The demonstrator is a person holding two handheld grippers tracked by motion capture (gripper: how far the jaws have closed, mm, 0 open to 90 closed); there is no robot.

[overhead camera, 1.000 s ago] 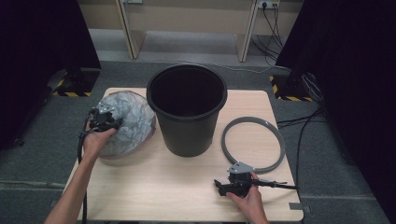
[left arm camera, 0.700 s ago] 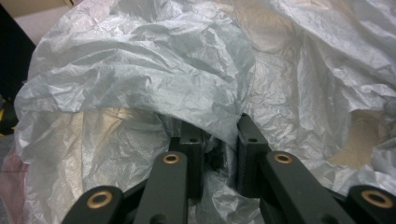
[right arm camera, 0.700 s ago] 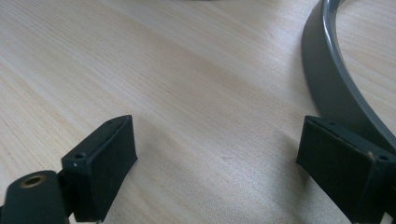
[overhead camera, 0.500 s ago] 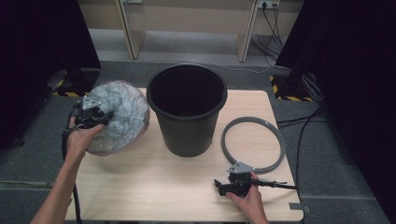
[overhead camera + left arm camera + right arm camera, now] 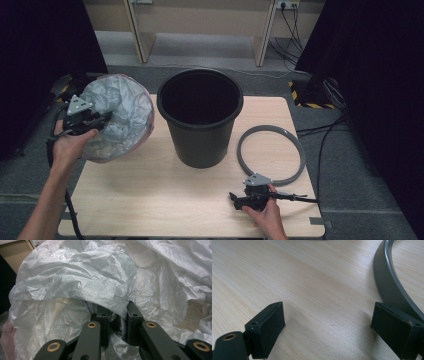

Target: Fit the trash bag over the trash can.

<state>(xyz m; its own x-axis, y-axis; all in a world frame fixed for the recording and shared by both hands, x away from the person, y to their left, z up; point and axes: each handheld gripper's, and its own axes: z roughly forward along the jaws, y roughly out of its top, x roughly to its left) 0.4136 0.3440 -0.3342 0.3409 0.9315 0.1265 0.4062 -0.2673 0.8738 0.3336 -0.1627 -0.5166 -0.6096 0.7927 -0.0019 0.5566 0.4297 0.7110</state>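
Observation:
A crumpled, silvery-white plastic bag [image 5: 122, 112] hangs bunched in the air over the table's left edge. My left gripper [image 5: 86, 119] is shut on a fold of it. In the left gripper view the two jaws pinch the film [image 5: 75, 277] close together at the gripper [image 5: 117, 312]. A black bucket [image 5: 200, 120] stands upright and empty at the table's middle. My right gripper [image 5: 235, 200] rests low at the front right, open, with bare wood between its jaws [image 5: 332, 322]. A grey ring [image 5: 272, 152] lies flat just beyond it, and its rim [image 5: 387, 282] passes one jaw.
The wooden table [image 5: 150, 200] has bare surface in front of the bucket. Cables [image 5: 325, 130] trail on the floor to the right. Dark curtains hang on both sides, and a hazard-striped base [image 5: 305, 100] sits at the back right.
My left gripper has risen and drifted left, lifting the bag off the table with it. The right gripper, bucket and ring have stayed put.

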